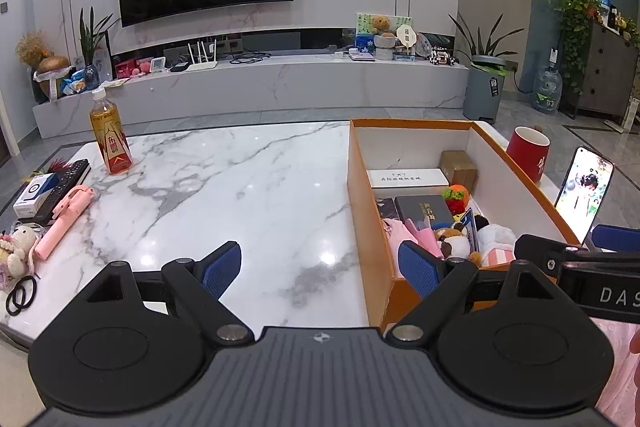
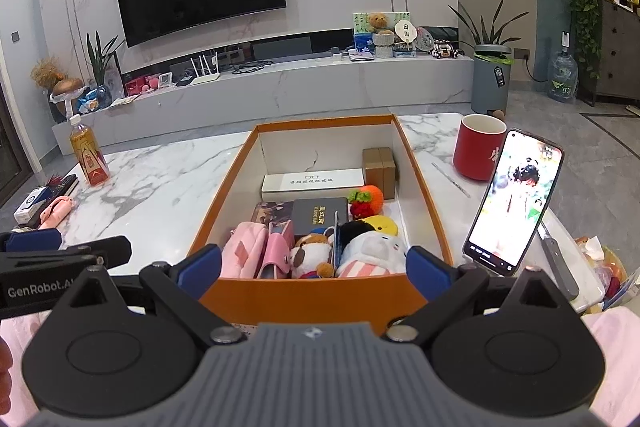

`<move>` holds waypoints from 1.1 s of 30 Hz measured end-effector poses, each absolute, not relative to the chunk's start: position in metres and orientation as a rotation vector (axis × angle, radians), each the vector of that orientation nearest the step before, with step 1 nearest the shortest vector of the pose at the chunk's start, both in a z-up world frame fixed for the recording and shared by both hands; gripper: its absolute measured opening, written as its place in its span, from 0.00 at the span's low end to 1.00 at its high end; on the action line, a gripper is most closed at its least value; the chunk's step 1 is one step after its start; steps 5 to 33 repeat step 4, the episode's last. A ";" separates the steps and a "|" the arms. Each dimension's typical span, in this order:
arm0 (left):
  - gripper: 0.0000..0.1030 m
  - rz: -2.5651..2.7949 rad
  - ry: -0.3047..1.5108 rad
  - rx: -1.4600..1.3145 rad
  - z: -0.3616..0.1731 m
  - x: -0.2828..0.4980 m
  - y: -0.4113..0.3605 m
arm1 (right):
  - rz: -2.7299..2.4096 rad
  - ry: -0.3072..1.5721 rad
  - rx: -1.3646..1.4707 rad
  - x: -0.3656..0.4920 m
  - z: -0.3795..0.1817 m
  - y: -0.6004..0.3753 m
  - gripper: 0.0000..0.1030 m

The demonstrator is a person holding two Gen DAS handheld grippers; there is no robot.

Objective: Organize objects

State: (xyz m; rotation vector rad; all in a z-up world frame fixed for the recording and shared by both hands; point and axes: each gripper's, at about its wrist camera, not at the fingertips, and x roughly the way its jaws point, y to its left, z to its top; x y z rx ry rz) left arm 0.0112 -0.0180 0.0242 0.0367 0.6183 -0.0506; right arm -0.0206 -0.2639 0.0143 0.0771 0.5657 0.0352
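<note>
In the left wrist view the right claw (image 1: 612, 239) runs off the frame at 3 o'clock, so its far finger is unseen. The orange box (image 1: 362, 195) hides the base of the red mug (image 1: 527, 153) behind its wall. The stuffed toy (image 1: 18, 247) is cut at 9 o'clock. In the right wrist view the left claw (image 2: 30, 241) leaves the frame at 9 o'clock, and the clutter (image 2: 600, 259) at 3 o'clock is too blurred to name. Print on the white case (image 2: 312, 181) is too small to read.
</note>
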 end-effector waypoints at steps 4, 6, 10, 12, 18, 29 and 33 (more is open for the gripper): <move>0.98 -0.048 0.620 0.024 0.026 0.010 -0.016 | 0.040 0.563 0.061 -0.021 0.016 -0.261 0.96; 0.98 -0.048 0.620 0.024 0.026 0.010 -0.016 | 0.040 0.563 0.061 -0.021 0.016 -0.261 0.96; 0.98 -0.048 0.620 0.024 0.026 0.010 -0.016 | 0.040 0.563 0.061 -0.021 0.016 -0.261 0.96; 0.98 -0.048 0.620 0.024 0.026 0.010 -0.016 | 0.040 0.563 0.061 -0.021 0.016 -0.261 0.96; 0.98 -0.048 0.620 0.024 0.026 0.010 -0.016 | 0.040 0.563 0.061 -0.021 0.016 -0.261 0.96; 0.98 -0.048 0.620 0.024 0.026 0.010 -0.016 | 0.040 0.563 0.061 -0.021 0.016 -0.261 0.96; 0.98 -0.048 0.620 0.024 0.026 0.010 -0.016 | 0.040 0.563 0.061 -0.021 0.016 -0.261 0.96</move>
